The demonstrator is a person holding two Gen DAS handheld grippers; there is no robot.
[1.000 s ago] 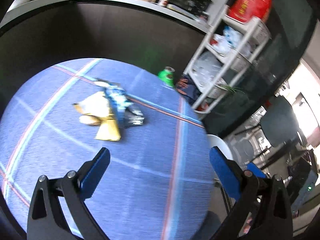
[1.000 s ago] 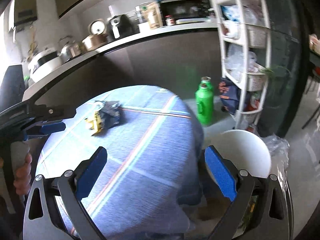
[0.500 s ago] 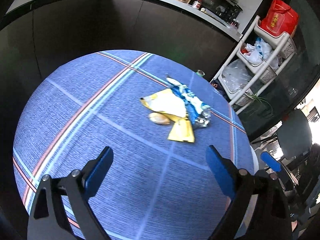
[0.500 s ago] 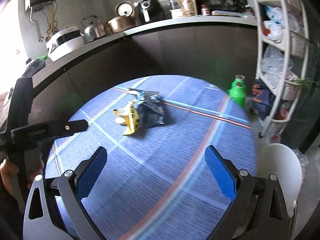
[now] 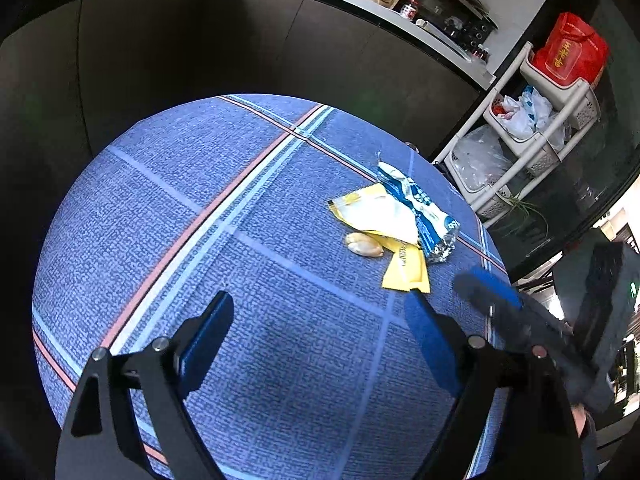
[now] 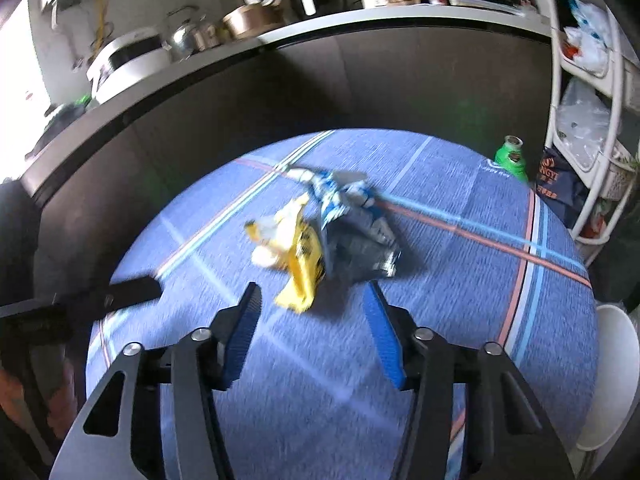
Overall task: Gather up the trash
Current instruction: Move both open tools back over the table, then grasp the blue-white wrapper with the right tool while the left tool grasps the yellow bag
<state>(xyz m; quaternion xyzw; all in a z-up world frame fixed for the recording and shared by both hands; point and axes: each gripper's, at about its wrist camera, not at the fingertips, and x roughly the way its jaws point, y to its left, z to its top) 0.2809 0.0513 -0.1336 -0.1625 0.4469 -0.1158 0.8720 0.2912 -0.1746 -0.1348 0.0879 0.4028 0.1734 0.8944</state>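
A pile of trash lies on the round blue-clothed table: a yellow wrapper, a blue-and-white snack bag and a pale peel scrap. In the right wrist view the yellow wrapper and the blue bag lie just beyond my right gripper, which is open and empty. My left gripper is open and empty, short of the pile and to its left. The right gripper's blue fingertip shows at the right of the left wrist view.
A white bin stands at the table's right edge. A green bottle and a white shelf rack with bags stand behind the table. A dark counter with kitchen appliances runs along the back.
Both grippers have moved closer to the trash pile. The right gripper's jaws have narrowed and now sit just in front of the wrappers. The right gripper has come into the left wrist view.
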